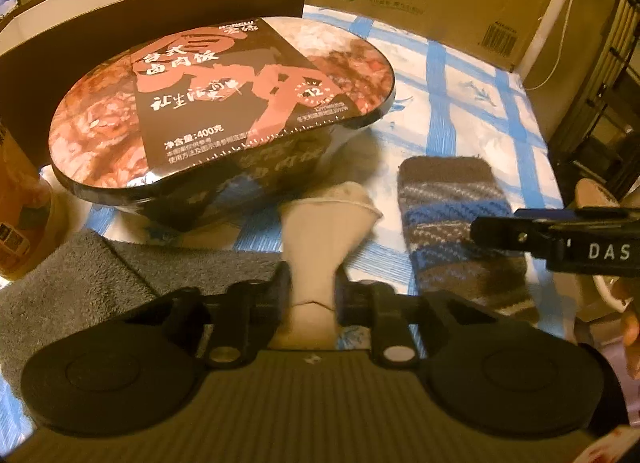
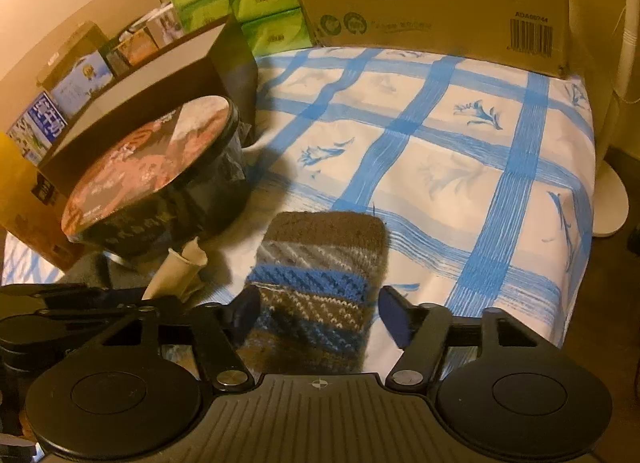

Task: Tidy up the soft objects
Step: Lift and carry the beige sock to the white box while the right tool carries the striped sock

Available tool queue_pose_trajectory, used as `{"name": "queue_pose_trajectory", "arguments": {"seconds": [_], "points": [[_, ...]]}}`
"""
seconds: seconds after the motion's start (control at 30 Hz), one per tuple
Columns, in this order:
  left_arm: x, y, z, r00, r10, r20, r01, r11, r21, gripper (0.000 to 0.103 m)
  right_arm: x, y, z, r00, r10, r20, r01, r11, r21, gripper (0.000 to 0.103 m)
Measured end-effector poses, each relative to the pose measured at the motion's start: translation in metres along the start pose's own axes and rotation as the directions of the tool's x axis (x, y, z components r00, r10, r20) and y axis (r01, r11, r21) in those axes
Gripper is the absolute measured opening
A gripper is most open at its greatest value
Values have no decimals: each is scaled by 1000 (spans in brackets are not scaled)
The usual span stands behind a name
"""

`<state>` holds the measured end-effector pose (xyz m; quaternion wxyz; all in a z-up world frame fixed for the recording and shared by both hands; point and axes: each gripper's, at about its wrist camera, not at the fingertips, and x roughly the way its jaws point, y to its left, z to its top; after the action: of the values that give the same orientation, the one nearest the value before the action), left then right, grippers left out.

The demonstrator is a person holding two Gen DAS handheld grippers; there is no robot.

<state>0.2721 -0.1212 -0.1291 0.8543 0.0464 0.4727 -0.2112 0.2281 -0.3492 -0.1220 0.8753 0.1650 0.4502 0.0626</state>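
The left gripper (image 1: 314,283) is clenched on the cream sock (image 1: 320,231): its fingers (image 1: 280,283) pinch the narrow middle of it, and the sock runs straight ahead from between them, long axis in line with the fingers, its open cuff flaring just short of the black instant-rice bowl (image 1: 224,111). A little of the sock trails back under the fingers, toward the grey towel (image 1: 80,283) off to their left.

The right gripper (image 2: 316,319) stands released, its jaws spread wide to either side of the striped knit sock (image 2: 320,275). That sock also lies lengthwise along the fingers, its brown end pointing away over the blue-checked cloth (image 2: 480,183). The pads look clear of the wool on both sides, though the left one sits close enough that I wouldn't swear to it.

So each hand has its own sock dead ahead; the striped one lies to the right of the cream one, nearly parallel, and nearer the right hand.
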Motion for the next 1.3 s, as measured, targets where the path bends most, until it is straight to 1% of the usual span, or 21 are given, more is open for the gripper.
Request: {"name": "queue_pose_trajectory", "arguments": {"seconds": [0.13, 0.27, 0.37, 0.4, 0.43, 0.47, 0.5, 0.53, 0.63, 0.87, 1.0, 1.17, 1.3], "points": [[-9, 3, -4, 1000, 7, 14, -7, 1000, -9, 11, 2, 0, -2, 1000, 15, -13, -14, 1000, 21, 68], [-24, 7, -13, 999, 16, 28, -15, 999, -29, 10, 9, 5, -8, 999, -4, -34, 5, 1000, 16, 68], [-32, 10, -19, 999, 27, 25, -26, 999, -48, 10, 15, 15, -13, 999, -33, -32, 33, 999, -22, 67], [-35, 11, -20, 999, 29, 26, -27, 998, -53, 10, 17, 19, -14, 998, -49, -31, 48, 998, -42, 57], [-38, 12, -21, 999, 31, 27, -29, 998, -60, 10, 18, 23, -16, 998, -64, -28, 62, 996, -64, 42], [-41, 14, -22, 999, 33, 29, -31, 997, -66, 10, 19, 27, -17, 997, -72, -21, 70, 994, -86, 36], [-43, 14, -21, 999, 36, 31, -33, 997, -71, 10, 19, 28, -18, 997, -73, -16, 71, 992, -101, 25], [-46, 15, -21, 999, 38, 33, -36, 997, -74, 10, 18, 29, -19, 998, -63, -16, 61, 992, -107, 22], [-53, 17, -18, 998, 50, 32, -47, 995, -84, 10, 15, 29, -18, 999, -37, -18, 35, 995, -89, 19], [-72, 19, -12, 997, 70, 42, -66, 993, -98, 10, -8, 31, -11, 1000, -17, 8, 18, 991, -130, 19], [-87, 19, -8, 995, 83, 60, -76, 991, -109, 10, -24, 32, -1, 1000, -5, 25, 9, 987, -160, 19], [-110, 19, 3, 988, 116, 100, -104, 987, -118, 10, -47, 32, 17, 999, 13, 47, -2, 977, -212, 19], [-128, 22, 17, 978, 148, 148, -127, 982, -141, 10, -62, 32, 38, 996, 42, 73, -23, 970, -244, 19]]}}
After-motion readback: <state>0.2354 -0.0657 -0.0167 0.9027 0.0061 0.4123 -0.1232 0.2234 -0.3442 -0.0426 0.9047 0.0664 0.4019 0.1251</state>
